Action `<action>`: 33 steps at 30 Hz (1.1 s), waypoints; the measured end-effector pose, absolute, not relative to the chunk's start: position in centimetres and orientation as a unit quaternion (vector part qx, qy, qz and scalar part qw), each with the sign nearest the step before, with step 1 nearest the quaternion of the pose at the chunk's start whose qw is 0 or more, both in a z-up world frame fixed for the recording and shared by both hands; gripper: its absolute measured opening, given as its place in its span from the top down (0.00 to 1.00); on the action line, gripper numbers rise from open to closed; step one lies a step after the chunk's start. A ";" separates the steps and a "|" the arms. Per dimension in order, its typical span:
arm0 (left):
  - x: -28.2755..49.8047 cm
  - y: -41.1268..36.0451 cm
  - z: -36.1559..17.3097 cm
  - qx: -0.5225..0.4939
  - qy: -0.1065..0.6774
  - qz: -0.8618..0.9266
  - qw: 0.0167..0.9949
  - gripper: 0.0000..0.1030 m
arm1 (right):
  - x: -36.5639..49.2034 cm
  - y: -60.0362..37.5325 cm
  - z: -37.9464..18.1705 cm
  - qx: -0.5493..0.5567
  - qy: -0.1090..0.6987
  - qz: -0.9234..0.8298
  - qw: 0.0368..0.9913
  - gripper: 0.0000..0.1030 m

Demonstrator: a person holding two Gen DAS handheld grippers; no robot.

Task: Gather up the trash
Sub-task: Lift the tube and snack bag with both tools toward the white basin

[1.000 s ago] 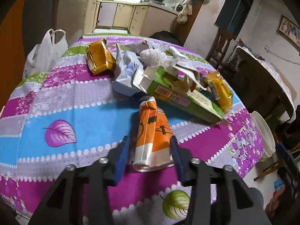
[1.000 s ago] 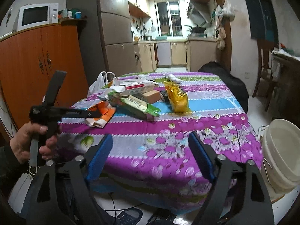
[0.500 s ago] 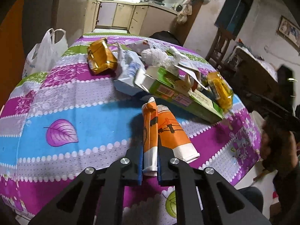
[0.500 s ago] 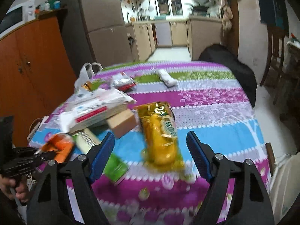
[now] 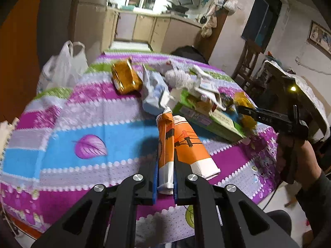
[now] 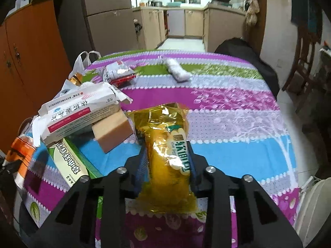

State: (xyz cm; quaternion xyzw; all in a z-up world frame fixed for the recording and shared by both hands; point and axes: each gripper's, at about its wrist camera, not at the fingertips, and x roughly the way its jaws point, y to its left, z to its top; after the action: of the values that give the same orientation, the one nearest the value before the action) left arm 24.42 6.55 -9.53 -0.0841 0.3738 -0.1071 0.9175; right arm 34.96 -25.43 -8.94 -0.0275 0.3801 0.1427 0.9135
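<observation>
My left gripper (image 5: 164,163) is shut on an orange and white wrapper (image 5: 182,142) that lies on the striped tablecloth (image 5: 99,128). My right gripper (image 6: 167,155) is closed around a yellow snack packet (image 6: 167,150), its jaws against both sides of the packet. The right gripper also shows in the left wrist view (image 5: 241,109), at the packet (image 5: 245,101). The orange wrapper shows at the left edge of the right wrist view (image 6: 22,144).
A green box (image 5: 209,117), white boxes (image 6: 82,111), a tan block (image 6: 112,131), a gold packet (image 5: 126,78), white wrappers (image 5: 182,76) and a white roll (image 6: 178,70) lie on the table. A white plastic bag (image 5: 62,68) hangs at the far left. A white bin (image 6: 312,210) stands right of the table.
My left gripper closed on the orange wrapper and keeps it. My right gripper moved in over the table and closed around the yellow packet.
</observation>
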 end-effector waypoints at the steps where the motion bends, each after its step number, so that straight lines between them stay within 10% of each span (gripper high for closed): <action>1: 23.9 6.5 -9.0 -0.076 0.363 -0.099 0.924 0.89 | 34.2 -25.6 -8.3 -0.021 0.366 0.140 0.920 0.69; 13: 18.1 2.1 -0.1 0.021 0.176 -0.016 0.984 0.89 | 22.2 -24.0 0.5 -0.016 0.198 0.126 0.972 0.69; 33: 17.6 -7.6 5.9 0.018 0.121 -0.098 0.988 0.89 | 17.8 -28.9 5.6 -0.032 0.129 0.055 0.990 0.69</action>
State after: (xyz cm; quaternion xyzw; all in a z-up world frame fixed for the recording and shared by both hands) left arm 17.56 -7.60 5.94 0.0185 0.1207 -0.0978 0.9877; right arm 17.80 -28.86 5.55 -0.0317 0.1292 0.0547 0.9896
